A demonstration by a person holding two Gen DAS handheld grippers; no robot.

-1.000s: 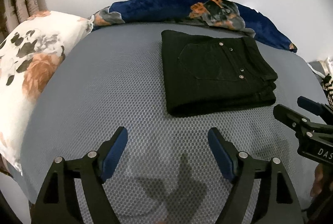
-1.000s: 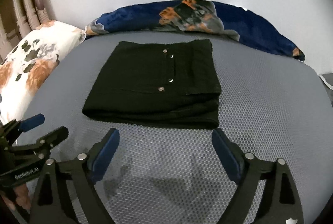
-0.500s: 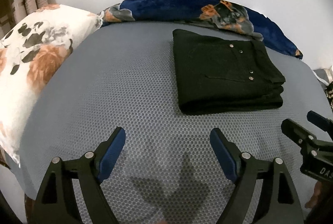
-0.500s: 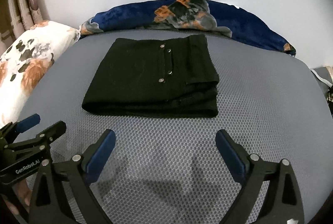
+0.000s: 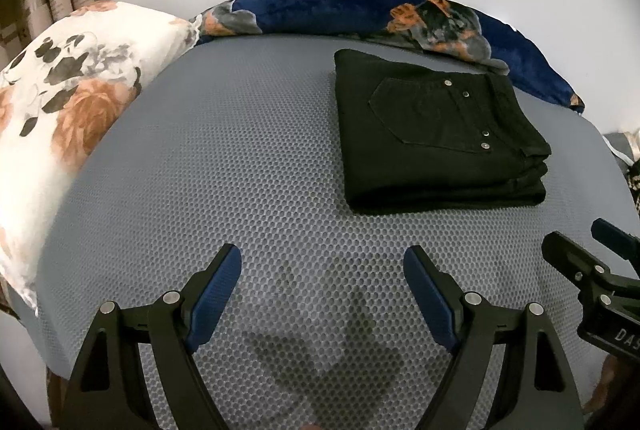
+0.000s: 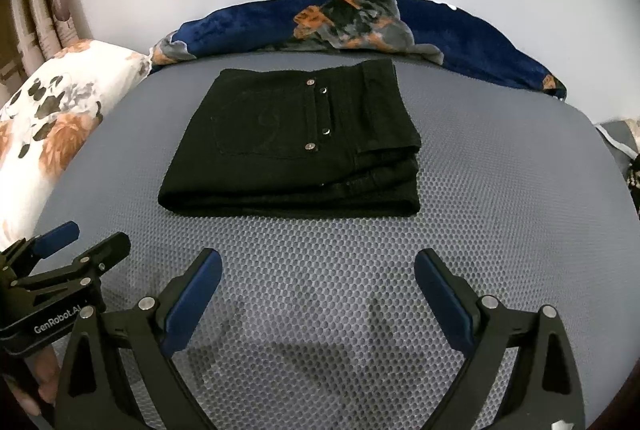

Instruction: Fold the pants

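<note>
Both grippers, left (image 5: pixel 322 290) and right (image 6: pixel 318 290), hold wide-open, empty jaws; folded black denim pants (image 6: pixel 296 146) lie long-axis left-right, waistband right, lower layers hidden.

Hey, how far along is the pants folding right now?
It looks done: the black pants lie in a compact, layered rectangle on the grey mesh bed cover, back pocket up. Nothing is in hand: the left gripper and right gripper are both open and empty, short of the pants. Probably nothing is left, apart from optional neatening.
</note>
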